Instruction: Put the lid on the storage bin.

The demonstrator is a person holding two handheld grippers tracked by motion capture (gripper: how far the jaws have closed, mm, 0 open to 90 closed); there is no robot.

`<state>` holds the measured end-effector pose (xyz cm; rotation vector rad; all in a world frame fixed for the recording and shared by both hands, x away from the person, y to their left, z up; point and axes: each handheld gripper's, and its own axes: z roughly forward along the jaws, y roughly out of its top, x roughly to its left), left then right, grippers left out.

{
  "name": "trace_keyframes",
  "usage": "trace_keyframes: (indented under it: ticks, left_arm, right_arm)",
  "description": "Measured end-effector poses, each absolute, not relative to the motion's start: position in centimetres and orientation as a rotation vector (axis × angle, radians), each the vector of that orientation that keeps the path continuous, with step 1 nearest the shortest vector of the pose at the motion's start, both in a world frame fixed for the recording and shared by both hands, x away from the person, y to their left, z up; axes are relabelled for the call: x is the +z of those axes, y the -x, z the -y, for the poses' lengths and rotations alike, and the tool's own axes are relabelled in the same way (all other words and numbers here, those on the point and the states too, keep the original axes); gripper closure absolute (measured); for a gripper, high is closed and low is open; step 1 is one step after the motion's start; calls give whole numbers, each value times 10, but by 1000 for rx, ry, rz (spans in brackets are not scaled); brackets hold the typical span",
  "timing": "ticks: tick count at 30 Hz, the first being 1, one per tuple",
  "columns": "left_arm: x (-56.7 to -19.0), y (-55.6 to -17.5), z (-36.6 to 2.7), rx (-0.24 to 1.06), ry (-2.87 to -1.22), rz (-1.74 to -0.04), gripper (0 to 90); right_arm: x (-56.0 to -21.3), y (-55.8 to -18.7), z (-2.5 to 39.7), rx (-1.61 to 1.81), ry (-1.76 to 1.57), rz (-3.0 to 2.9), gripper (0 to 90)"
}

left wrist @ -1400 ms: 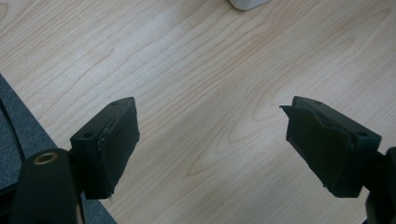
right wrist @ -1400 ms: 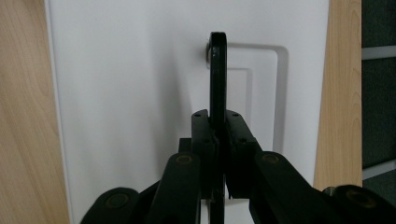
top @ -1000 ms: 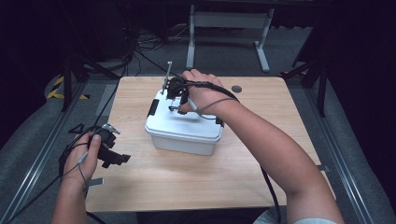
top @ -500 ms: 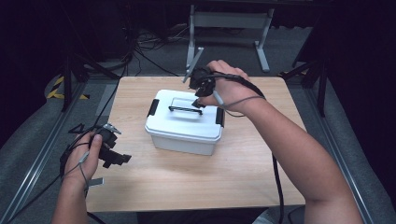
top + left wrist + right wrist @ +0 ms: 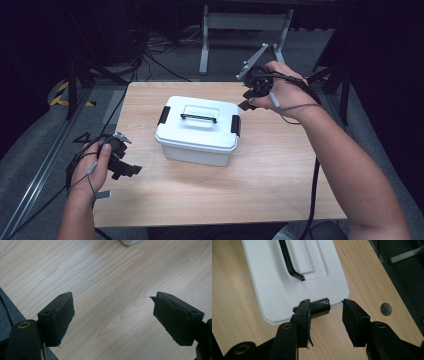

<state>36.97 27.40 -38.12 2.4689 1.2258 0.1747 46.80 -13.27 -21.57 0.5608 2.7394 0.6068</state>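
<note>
**White box mid-table, right gripper off its near-side latch**

Pale wood table (image 5: 280,165) underneath, broad and bare but for one thing. Dead centre on it, white lidded box (image 5: 197,131), lid on, black handle (image 5: 198,118) lying flat across the top. Looks like rigid plastic, smooth, probably light unless loaded; slick walls, so no good squeezing the sides. Best holds by the look of it: the stiff handle for lifting, the black latch (image 5: 319,307) at each end for opening.

Up at the far right, right gripper (image 5: 253,87) held above the table edge, apart from the box, jaws moderately parted and empty; from its own camera, pointed down at that end latch, hovering clear of it. Over at the near left corner, left gripper (image 5: 120,162) low over bare wood, jaws spread wide, nothing between them. Smallest: round silver cap (image 5: 385,309) set in the tabletop beside the box.
</note>
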Motion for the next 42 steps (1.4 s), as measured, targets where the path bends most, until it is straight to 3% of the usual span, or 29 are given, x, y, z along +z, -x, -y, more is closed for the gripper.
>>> trace_keyframes:
  ticks: [18,24,33,42]
  left_arm:
    - [-379,-368,-284,169,-2436,-1213,177]
    - [-378,-367,-287,260,-2384,-1281,174]
    - [-382,-370,-288,304,-2305,-1372,168]
    - [-384,-370,-286,309,-2311,-1351,167]
  right_arm:
    - [-235,-477,196,636,-705,-2707,415]
    - [-245,-477,218,617,-770,-2704,374]
    - [-285,-479,246,654,-838,-2723,345]
    - [-321,-476,257,727,-854,-2730,342]
